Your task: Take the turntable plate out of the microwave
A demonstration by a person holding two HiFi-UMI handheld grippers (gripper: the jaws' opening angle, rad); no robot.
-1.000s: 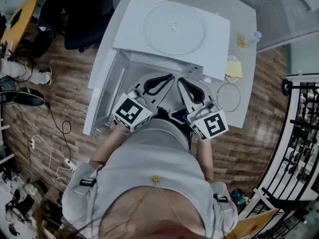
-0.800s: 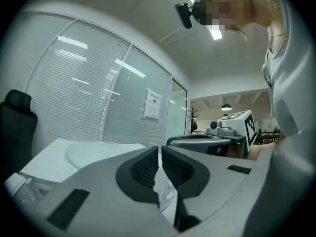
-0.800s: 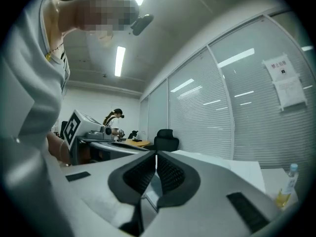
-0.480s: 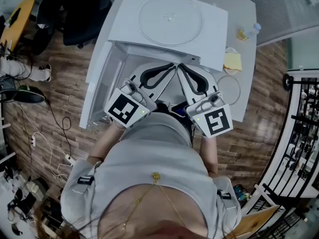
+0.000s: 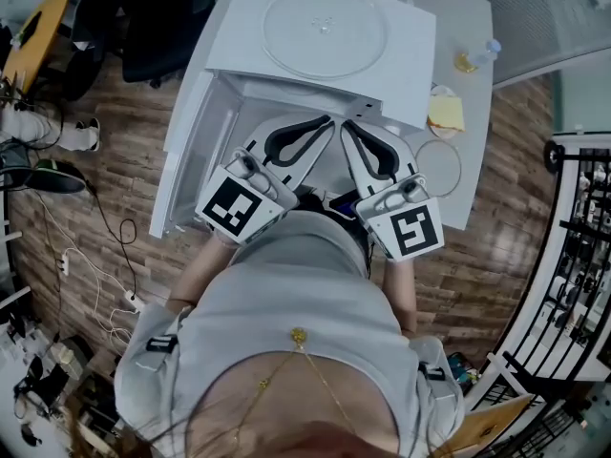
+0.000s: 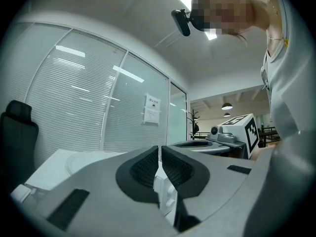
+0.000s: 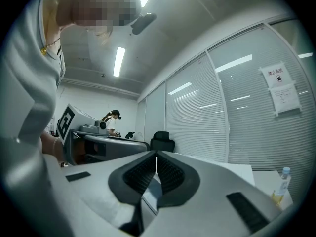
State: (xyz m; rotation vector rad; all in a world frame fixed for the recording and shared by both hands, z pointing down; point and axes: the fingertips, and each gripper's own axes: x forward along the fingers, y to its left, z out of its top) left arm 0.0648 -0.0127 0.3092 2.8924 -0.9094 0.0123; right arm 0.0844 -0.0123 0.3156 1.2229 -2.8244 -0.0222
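At the open front of the microwave (image 5: 401,74), both tools have come up a bit over the last second. Left gripper (image 5: 327,122) and right gripper (image 5: 346,127) now sit higher against the cavity mouth, tips side by side and nearly touching, pointing roughly level at the opening. Nothing else has shifted. Turntable plate (image 5: 325,27) lies flat on the microwave's roof, same spot as a second ago, roughly centred, well apart from both tools. Door (image 5: 186,151) hangs open at the left.

Read: plate is already out of the cavity, so the main step looks done. The lift looks like clearing away from the opening rather than going in for a grab, but that's a guess. Can't see into the cavity from the head view, so can't confirm it's bare.

Tools: left gripper view shows the jaws fully together, pads meeting along one thin seam, nothing pinched. Only the microwave's white corner shows past them. Right gripper view is the same: jaws closed flat on each other, empty. Neither touches the plate or the housing as far as I can see.

Also on the table (image 5: 463,12): a thin ring (image 5: 461,170) just right of the right gripper. Possibly the roller ring, can't be sure.
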